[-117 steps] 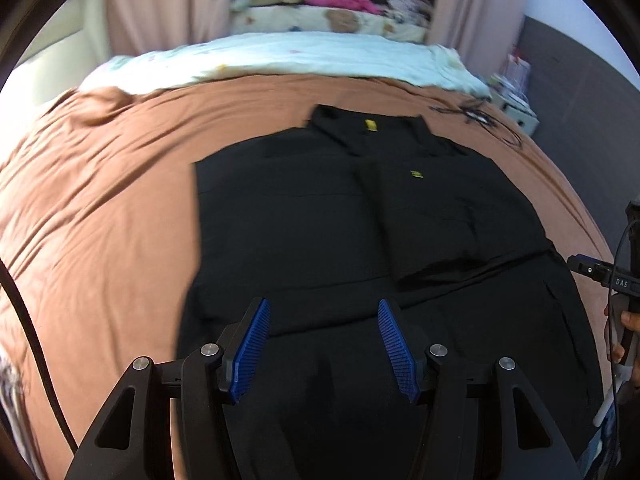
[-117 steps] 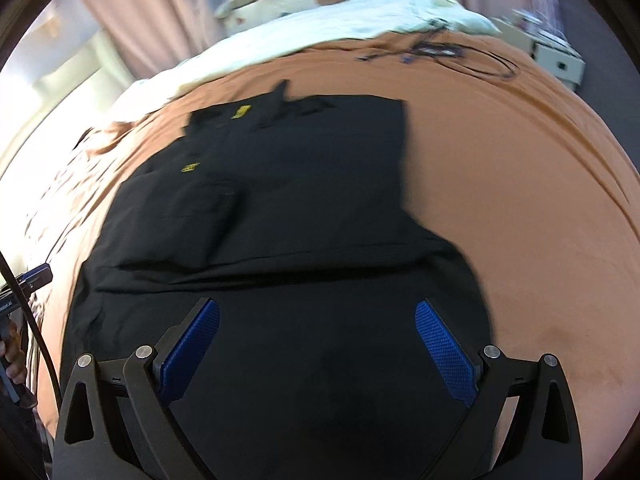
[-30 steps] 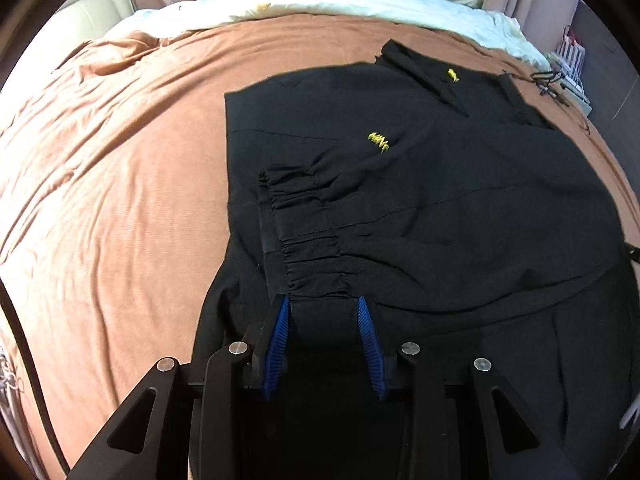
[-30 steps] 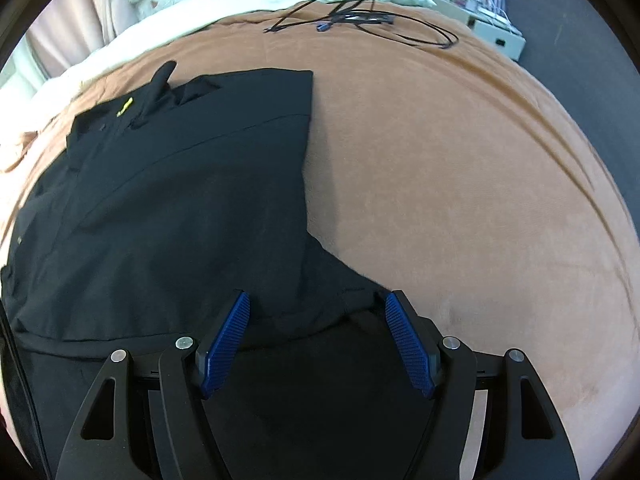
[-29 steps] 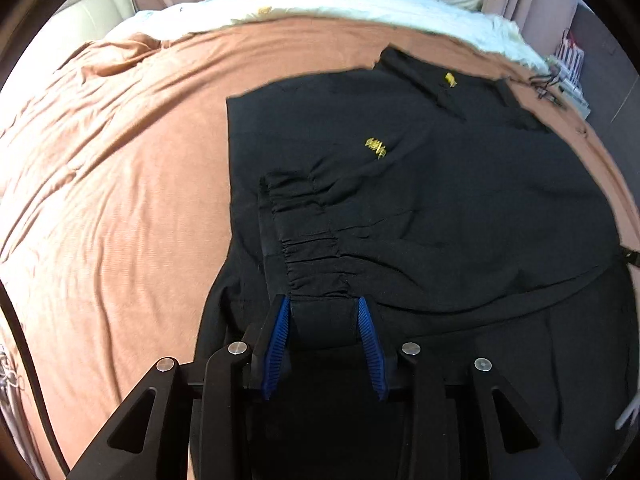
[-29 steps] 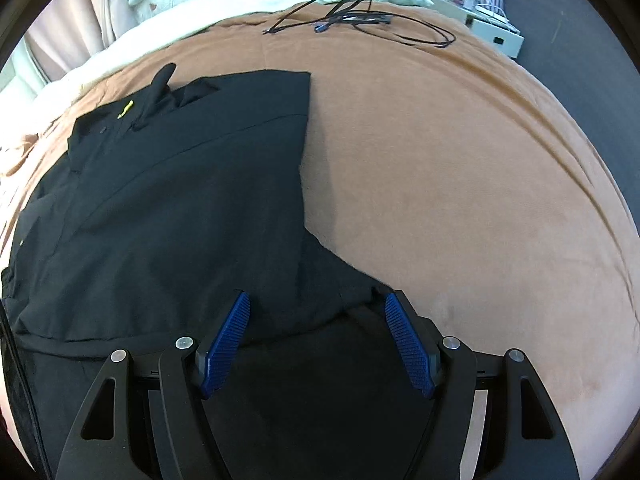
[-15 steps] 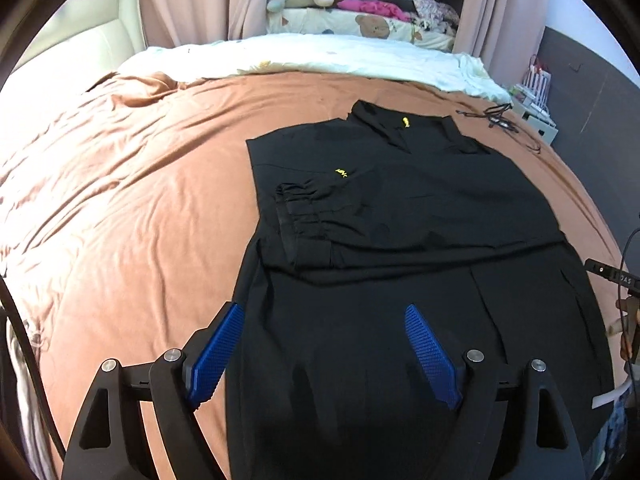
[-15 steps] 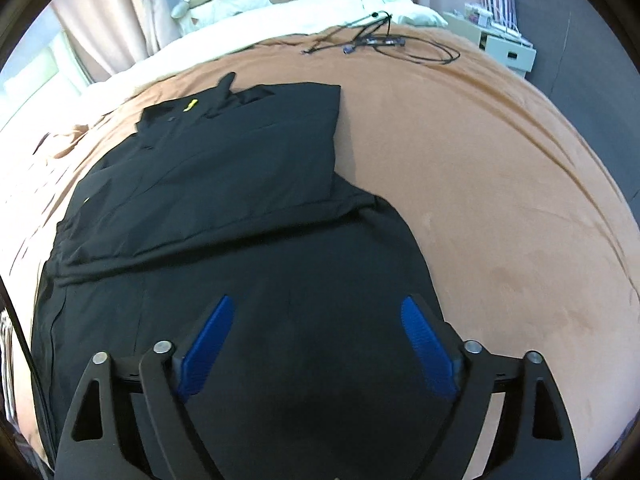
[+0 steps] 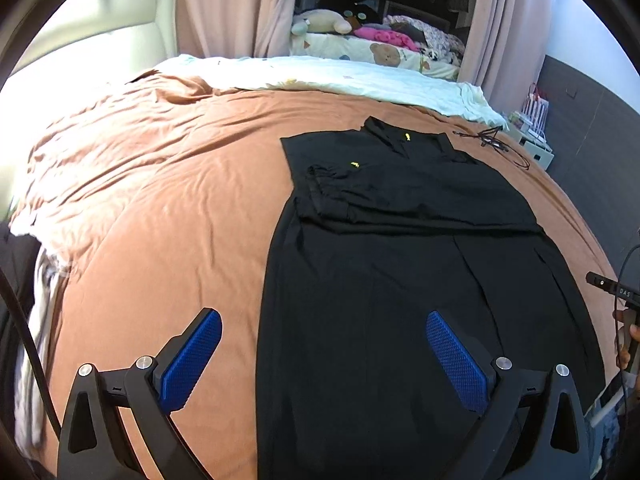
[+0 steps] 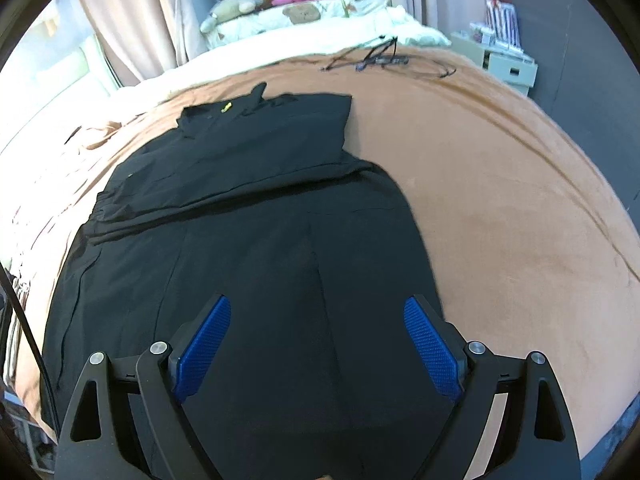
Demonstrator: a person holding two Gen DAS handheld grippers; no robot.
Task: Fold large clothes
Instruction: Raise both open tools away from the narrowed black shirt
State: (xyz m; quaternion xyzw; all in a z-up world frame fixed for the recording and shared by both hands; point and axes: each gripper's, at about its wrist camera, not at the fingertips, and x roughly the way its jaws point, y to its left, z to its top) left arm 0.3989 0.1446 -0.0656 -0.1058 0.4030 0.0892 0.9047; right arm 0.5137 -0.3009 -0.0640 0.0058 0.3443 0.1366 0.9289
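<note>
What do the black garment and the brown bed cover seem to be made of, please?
The black garment looks like thin, matte woven fabric: it lies flat with crisp folds. The brown bed cover looks like soft, brushed cloth, perhaps microfibre: soft wrinkles, faint sheen.

Small white letters, seemingly "DAS", stand on the black device [image 9: 616,290] at the left view's right edge.

black garment [image 9: 400,280]: near hem cut off by frame | right claw [image 9: 612,286]: mostly out of frame
</note>
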